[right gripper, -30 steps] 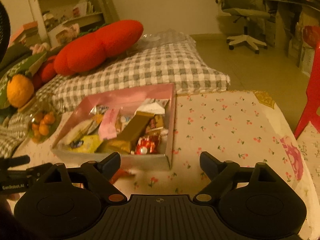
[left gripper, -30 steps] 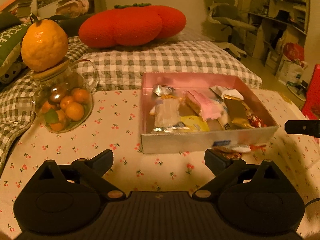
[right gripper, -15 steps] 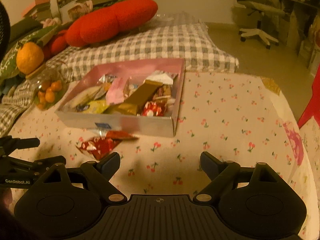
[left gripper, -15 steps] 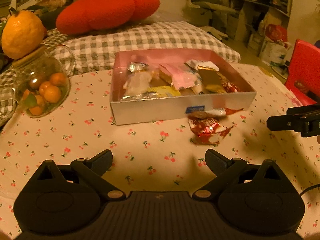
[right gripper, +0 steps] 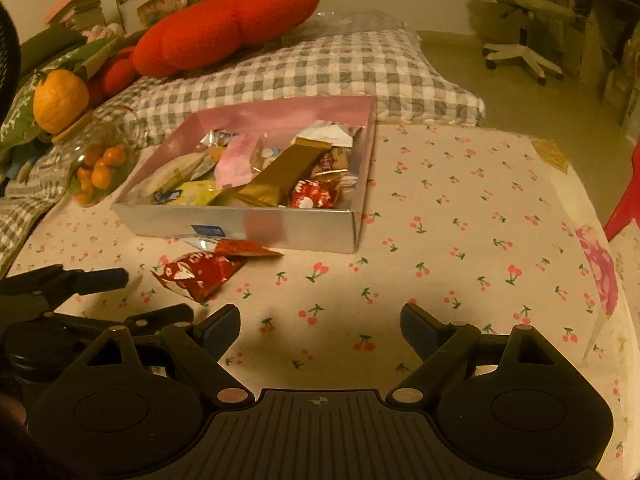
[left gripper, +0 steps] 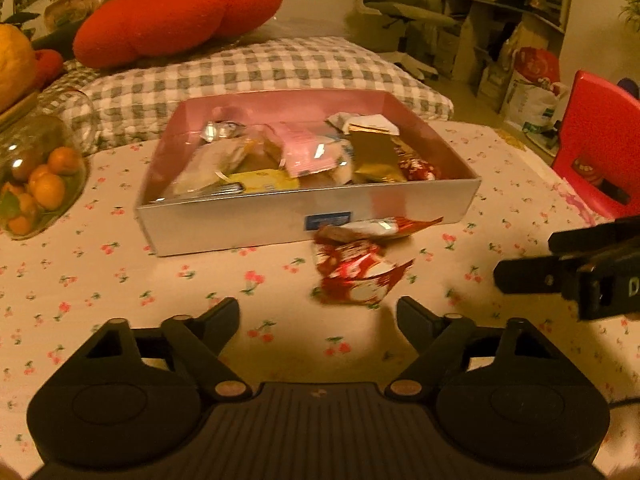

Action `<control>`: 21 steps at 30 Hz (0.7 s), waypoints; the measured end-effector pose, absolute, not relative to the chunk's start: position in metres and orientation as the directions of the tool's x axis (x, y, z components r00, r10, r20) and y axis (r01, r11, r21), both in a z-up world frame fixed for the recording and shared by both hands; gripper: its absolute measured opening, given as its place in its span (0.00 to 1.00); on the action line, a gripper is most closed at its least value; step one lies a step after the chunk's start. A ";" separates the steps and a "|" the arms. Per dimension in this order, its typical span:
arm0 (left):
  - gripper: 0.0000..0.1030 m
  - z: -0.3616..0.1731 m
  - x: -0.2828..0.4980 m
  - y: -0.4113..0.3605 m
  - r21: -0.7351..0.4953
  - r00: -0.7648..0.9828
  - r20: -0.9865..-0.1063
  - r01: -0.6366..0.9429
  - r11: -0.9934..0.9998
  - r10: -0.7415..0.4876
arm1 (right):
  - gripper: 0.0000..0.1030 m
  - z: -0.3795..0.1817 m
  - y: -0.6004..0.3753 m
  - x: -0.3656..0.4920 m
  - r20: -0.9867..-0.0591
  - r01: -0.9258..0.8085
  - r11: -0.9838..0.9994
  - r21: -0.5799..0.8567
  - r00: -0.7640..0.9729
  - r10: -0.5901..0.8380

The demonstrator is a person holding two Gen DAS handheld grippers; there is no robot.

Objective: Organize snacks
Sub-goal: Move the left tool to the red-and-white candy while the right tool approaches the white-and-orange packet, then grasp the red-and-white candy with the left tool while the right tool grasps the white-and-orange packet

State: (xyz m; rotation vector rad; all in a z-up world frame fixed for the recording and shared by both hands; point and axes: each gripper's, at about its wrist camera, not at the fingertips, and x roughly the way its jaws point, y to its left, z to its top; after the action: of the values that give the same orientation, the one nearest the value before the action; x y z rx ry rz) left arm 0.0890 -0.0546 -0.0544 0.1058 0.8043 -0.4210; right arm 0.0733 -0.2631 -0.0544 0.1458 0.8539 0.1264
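Just short of the red wrapper [left gripper: 354,276], left claw [left gripper: 318,312] closing, nothing between.

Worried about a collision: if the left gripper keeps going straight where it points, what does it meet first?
Probably the red snack packet on the tablecloth, just ahead of the left gripper, whose empty jaws are closing; depth is uncertain.

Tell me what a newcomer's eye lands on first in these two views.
First, the big red plush cushion on the checked bedding behind the table. Next, the silver, pink-lined cardboard box crammed with wrapped snacks, mid-table on the cherry-print cloth. Just before its front wall lie two loose red foil snack packets, ahead of the closing left gripper.
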 end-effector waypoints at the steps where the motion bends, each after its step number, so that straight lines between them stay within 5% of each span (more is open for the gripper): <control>1: 0.73 -0.055 0.090 -0.057 -0.071 0.614 -0.718 0.406 0.911 -0.329 | 0.87 -0.055 -0.265 0.073 -0.742 -0.049 0.983 0.177 0.650 0.165; 10: 0.50 -0.057 0.095 -0.069 -0.075 0.617 -0.717 0.394 0.916 -0.324 | 0.87 -0.056 -0.273 0.074 -0.746 -0.023 0.983 0.181 0.648 0.153; 13: 0.35 -0.057 0.095 -0.069 -0.075 0.613 -0.719 0.400 0.914 -0.327 | 0.87 -0.056 -0.273 0.074 -0.745 -0.023 0.983 0.183 0.649 0.154; 21: 0.29 -0.050 0.091 -0.050 -0.060 0.638 -0.703 0.385 0.921 -0.313 | 0.87 -0.053 -0.262 0.081 -0.743 -0.017 0.975 0.220 0.644 0.179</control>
State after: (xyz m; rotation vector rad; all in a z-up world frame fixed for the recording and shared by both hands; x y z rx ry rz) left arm 0.0912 -0.0502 -0.0497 0.0984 0.7830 -0.3988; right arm 0.0809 -0.2622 -0.0534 0.2005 0.8647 0.1129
